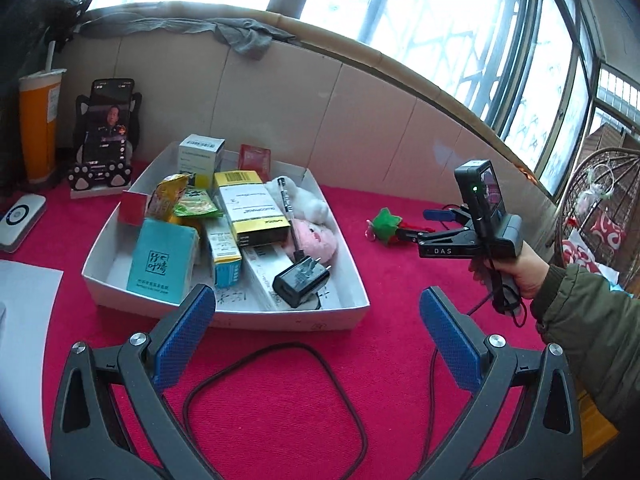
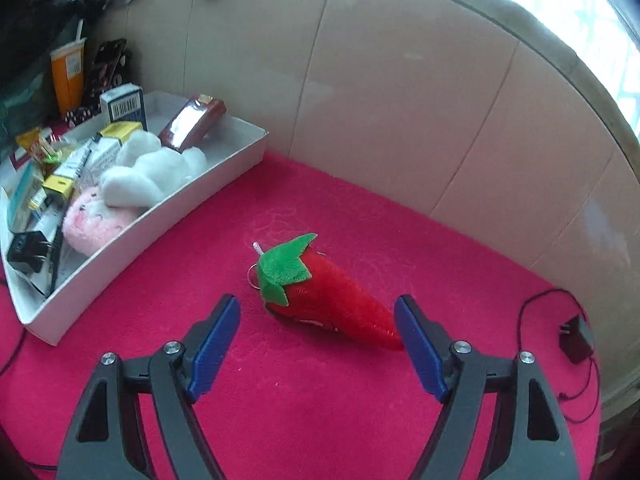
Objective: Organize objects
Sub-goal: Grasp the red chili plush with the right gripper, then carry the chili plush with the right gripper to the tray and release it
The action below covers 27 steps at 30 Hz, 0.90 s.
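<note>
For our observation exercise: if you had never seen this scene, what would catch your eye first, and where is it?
The red plush strawberry with a green felt leaf cap lies alone on the bright pink cloth, just ahead of the open right gripper. To its left, a shallow white cardboard tray is heaped with small boxes and a pink and white plush toy.

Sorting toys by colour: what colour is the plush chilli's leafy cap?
Green, on a red body: the plush chilli shows best in the right wrist view.

Both wrist views look down, sharing white box (image 1: 224,312).
</note>
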Tool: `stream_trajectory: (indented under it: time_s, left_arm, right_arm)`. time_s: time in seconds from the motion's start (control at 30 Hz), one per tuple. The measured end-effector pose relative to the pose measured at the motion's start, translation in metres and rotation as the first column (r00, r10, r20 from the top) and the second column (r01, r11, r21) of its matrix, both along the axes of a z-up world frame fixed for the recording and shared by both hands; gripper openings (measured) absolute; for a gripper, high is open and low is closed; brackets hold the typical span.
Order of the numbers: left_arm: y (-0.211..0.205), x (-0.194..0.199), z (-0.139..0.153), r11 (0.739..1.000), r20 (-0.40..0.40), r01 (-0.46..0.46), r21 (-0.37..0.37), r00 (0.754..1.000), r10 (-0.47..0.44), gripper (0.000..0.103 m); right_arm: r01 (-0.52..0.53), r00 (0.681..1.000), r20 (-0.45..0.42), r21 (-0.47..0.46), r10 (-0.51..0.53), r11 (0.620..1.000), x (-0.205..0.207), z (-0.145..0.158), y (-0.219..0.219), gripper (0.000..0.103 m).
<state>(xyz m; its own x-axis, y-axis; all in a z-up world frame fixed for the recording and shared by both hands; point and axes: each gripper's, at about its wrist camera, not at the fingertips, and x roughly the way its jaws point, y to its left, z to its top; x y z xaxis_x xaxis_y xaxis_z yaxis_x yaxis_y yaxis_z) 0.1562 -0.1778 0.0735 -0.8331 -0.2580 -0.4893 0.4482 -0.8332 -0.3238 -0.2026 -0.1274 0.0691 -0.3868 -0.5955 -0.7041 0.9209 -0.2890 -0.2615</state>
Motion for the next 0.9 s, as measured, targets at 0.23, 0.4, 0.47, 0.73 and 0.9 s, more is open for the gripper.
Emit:
stream_trajectory:
  time_s: [0.23,0.4,0.47,0.73,0.9]
  left_arm:
    - [-0.006,0.005,-0.015,0.999,0.026,-0.023,0.033,0.999,0.023,0.103]
    - [0.001,0.000,-0.018,1.000,0.055,-0.015,0.015,0.998,0.014,0.103]
    - [0.002,-0.001,-0.018,1.000,0.066,-0.016,0.015,0.998,0.015,0.103]
    - [0.004,0.001,-0.016,0.995,0.144,-0.093,-0.045,0.985,0.099,0.103]
    - [0.000,0.010,-0.013,0.983,0.162,-0.161,-0.092,0.971,0.174,0.103]
  right_arm:
    - [0.015,0.994,0.104,0.049,-0.020,0.999,-0.026,-0.023,-0.029,0.080]
    - [0.041,0.990,0.129,0.078,-0.051,0.996,-0.026,-0.033,-0.027,0.072]
    - [0.054,0.989,0.132,0.079,-0.064,0.995,-0.022,-0.030,-0.020,0.060]
    - [0.098,0.955,0.287,-0.055,-0.078,0.994,0.007,0.007,0.038,0.051]
    - [0.067,0.927,0.374,-0.183,0.007,0.981,0.046,0.046,0.055,0.051]
